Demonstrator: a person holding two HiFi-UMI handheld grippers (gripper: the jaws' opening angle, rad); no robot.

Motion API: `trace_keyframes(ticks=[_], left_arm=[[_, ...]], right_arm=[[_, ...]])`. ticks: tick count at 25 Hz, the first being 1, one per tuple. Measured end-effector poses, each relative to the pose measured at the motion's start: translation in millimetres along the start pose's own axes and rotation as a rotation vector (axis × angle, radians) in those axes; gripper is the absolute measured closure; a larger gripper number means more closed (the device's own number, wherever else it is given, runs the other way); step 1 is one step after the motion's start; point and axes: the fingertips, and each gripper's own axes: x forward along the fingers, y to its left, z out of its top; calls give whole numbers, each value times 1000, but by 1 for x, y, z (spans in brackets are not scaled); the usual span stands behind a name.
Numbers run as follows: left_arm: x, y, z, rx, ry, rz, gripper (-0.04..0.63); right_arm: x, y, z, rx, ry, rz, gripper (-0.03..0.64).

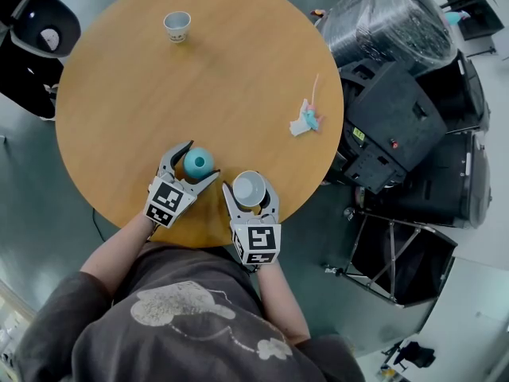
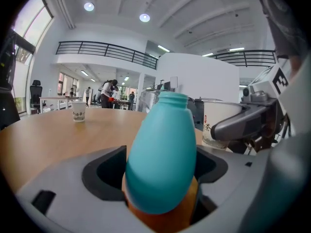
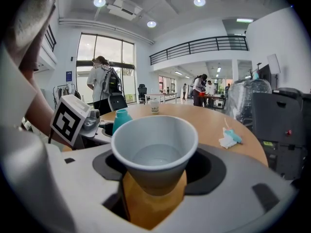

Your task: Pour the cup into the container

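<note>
A teal bottle (image 1: 198,162) with an open neck stands near the front edge of the round wooden table (image 1: 238,78). My left gripper (image 1: 203,158) is shut on the bottle's belly, one jaw on each side; in the left gripper view the bottle (image 2: 163,154) fills the gap between them. Just to its right, my right gripper (image 1: 248,183) is shut on a white paper cup (image 1: 249,188). The right gripper view shows clear water inside the cup (image 3: 155,152). Cup and bottle stay upright, a short gap apart.
A second paper cup (image 1: 176,26) stands at the table's far side. A crumpled white tissue with a teal and pink bit (image 1: 305,118) lies near the right edge. Black equipment cases (image 1: 390,118) crowd the floor to the right, and a dark chair (image 1: 40,22) is at upper left.
</note>
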Motion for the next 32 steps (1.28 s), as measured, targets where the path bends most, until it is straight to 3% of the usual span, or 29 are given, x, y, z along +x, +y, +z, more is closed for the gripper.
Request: trace_keyframes(ticks=[6,16,23,32], left_arm=[[-3,-2,2,2,24,-14,196],[-19,-8,26,58,-7,12,198],[-29,-27,37,97,17,-1,198],[-35,-48,31,91,29,-14,198]], right_arm=[[-2,2,7,-9,-11,4,314],[-17,3,37,-45,-45,7,314],[-28,16,67,-178,-34,45,314],[-34,23,67,-335,70,65,314]])
